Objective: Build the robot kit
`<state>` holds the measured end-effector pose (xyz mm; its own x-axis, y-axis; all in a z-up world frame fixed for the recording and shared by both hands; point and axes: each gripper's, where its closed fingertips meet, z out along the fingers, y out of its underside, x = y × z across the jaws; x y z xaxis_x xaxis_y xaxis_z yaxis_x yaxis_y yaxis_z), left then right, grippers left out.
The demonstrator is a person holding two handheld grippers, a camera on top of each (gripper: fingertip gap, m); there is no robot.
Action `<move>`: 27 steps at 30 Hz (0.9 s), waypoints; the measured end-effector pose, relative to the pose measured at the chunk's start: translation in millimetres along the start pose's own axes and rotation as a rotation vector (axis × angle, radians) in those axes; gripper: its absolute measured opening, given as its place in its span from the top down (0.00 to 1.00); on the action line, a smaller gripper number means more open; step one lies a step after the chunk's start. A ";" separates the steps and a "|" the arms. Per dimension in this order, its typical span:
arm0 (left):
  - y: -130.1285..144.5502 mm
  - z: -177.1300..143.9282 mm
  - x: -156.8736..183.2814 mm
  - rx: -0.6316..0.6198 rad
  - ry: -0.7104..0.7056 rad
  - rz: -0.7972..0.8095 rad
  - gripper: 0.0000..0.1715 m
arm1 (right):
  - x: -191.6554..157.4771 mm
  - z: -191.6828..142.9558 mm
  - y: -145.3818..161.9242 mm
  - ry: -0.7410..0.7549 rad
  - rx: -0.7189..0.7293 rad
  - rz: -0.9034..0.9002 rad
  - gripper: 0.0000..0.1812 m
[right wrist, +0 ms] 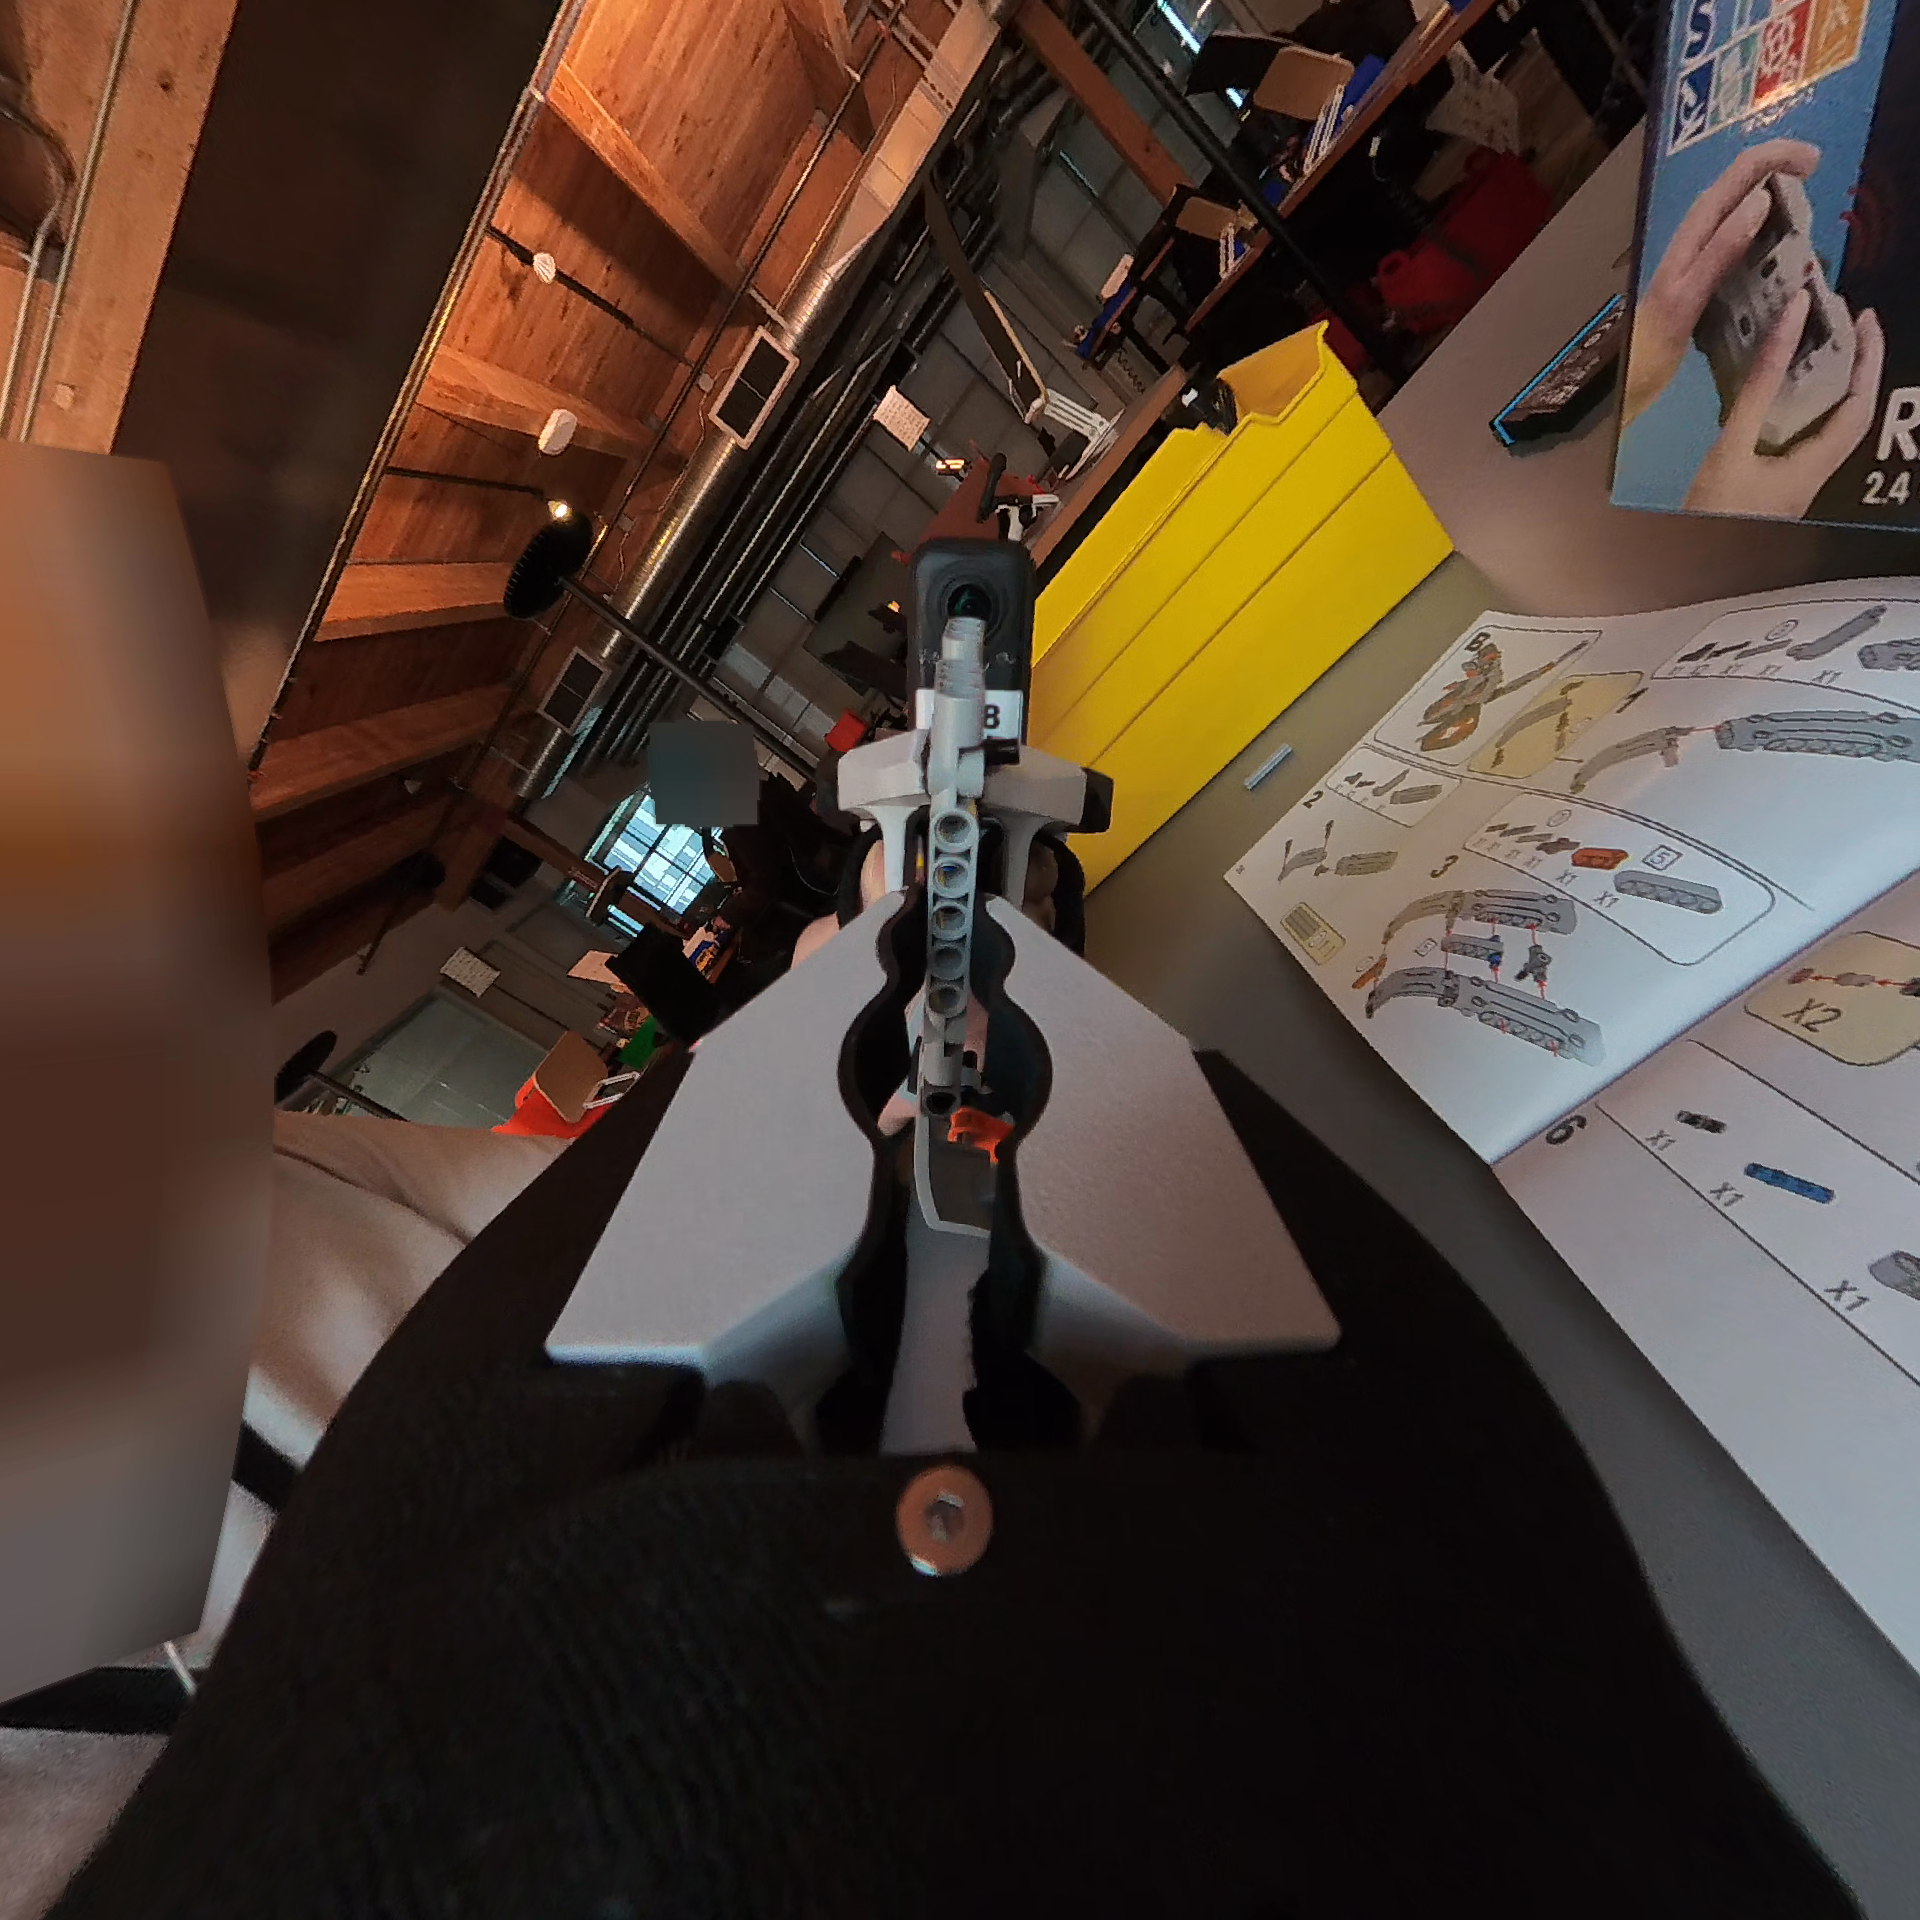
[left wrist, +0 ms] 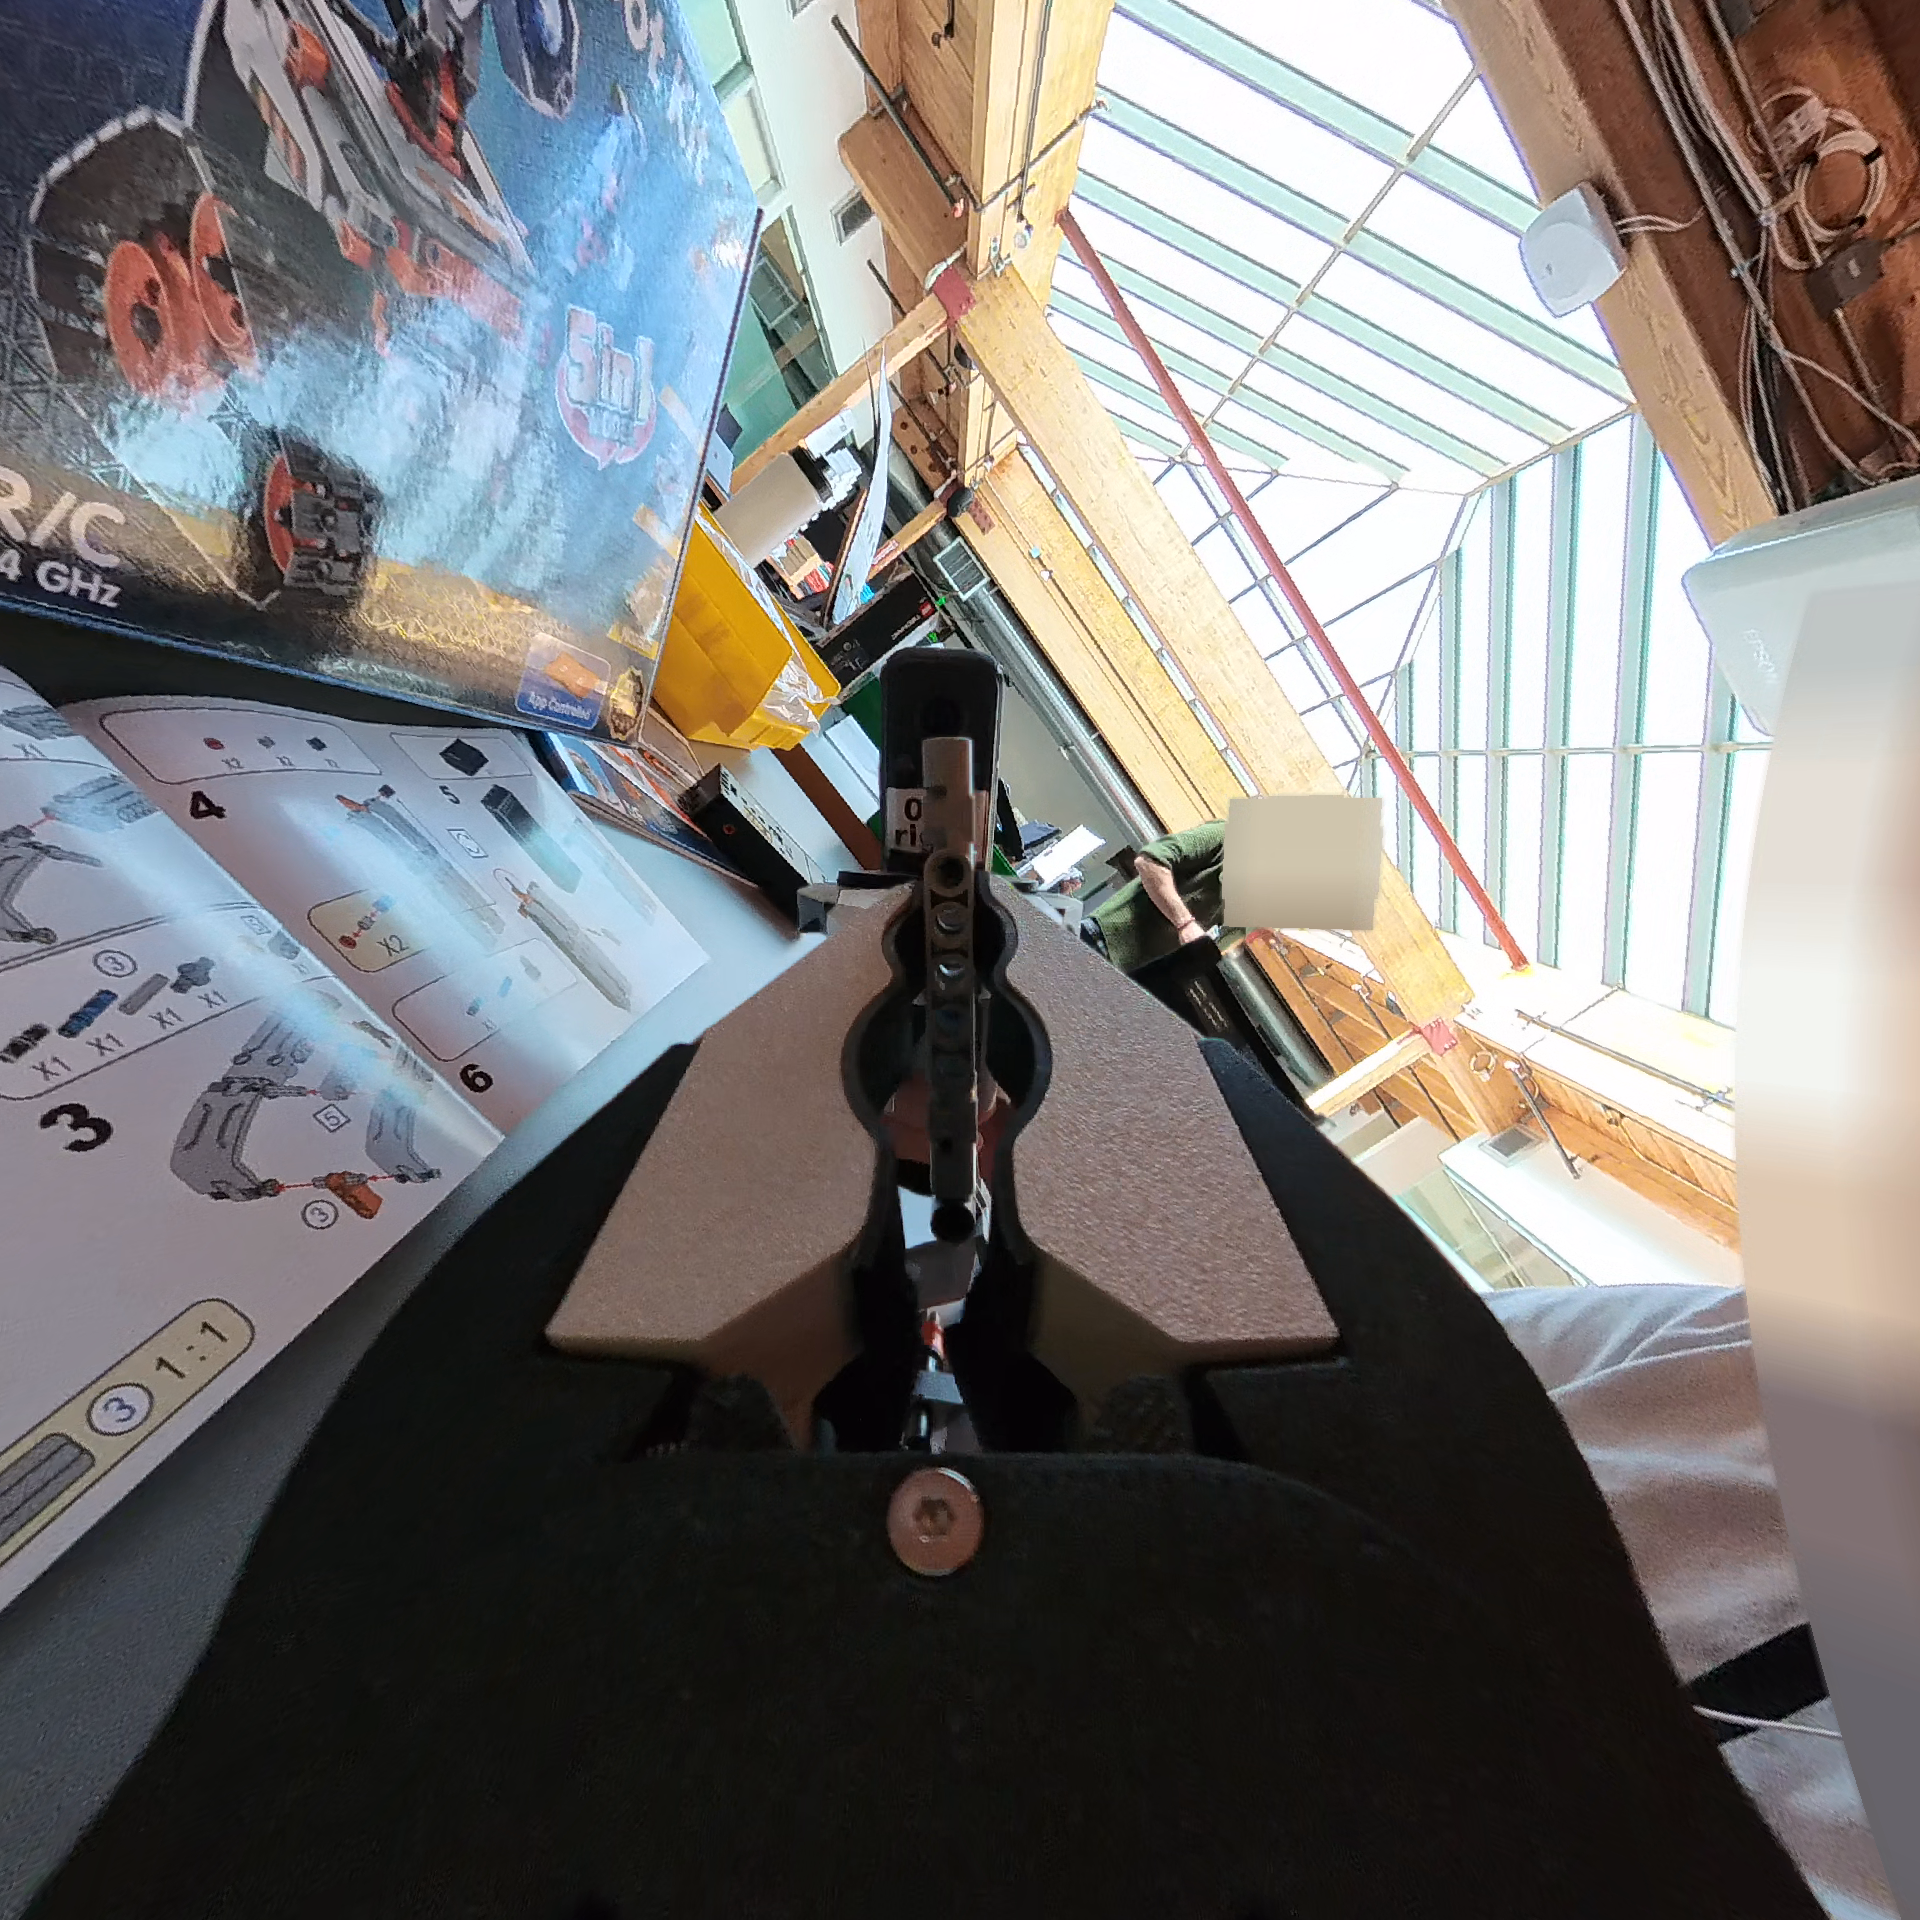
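Left gripper [left wrist: 951, 966]: jaws closed nearly together on a grey perforated building-toy beam [left wrist: 951, 997], held edge-on and raised clear of the counter [left wrist: 748, 914].
Right gripper [right wrist: 951, 977]: jaws likewise pinched tight on a light grey beam with a row of round holes [right wrist: 948, 966]; orange piece [right wrist: 975, 1127] and grey curved panel [right wrist: 940, 1247] attached at its near end. Whether both grip one assembly: cannot tell.
Opposite gripper with its camera seen head-on just beyond the beam tip in each wrist view, the two pointed at one another.
Open instruction booklet [left wrist: 260, 1039], flat on the counter beside the grippers, numbered build steps showing.
Toy set box [left wrist: 364, 312], blue, upright behind the booklet.
Yellow bin [right wrist: 1226, 623], at the far counter edge.
Small loose blue-grey piece [right wrist: 1270, 767], on the counter between bin and booklet.
Wooden beams [left wrist: 1143, 623] and skylight overhead.
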<state>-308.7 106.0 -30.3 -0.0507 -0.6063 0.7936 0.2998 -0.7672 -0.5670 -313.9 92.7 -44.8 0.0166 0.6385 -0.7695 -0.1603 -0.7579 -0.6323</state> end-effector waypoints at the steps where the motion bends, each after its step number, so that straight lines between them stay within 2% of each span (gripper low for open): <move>1: 1.5 0.6 0.0 -0.011 0.001 0.000 0.97 | -0.2 -1.1 0.8 -0.004 -0.009 0.005 0.97; 20: 26.0 7.8 -0.5 -0.194 0.010 -0.008 0.98 | -2.3 -11.0 16.6 -0.020 -0.156 0.024 0.98; 27: 37.2 8.6 0.3 -0.281 -0.006 0.043 0.97 | -3.6 -15.6 25.8 -0.015 -0.222 0.035 0.99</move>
<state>-289.4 79.1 -49.3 -0.0382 -0.6392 0.7681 0.0257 -0.7690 -0.6387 -302.6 68.7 -59.8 0.0001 0.6120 -0.7909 0.0604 -0.7894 -0.6108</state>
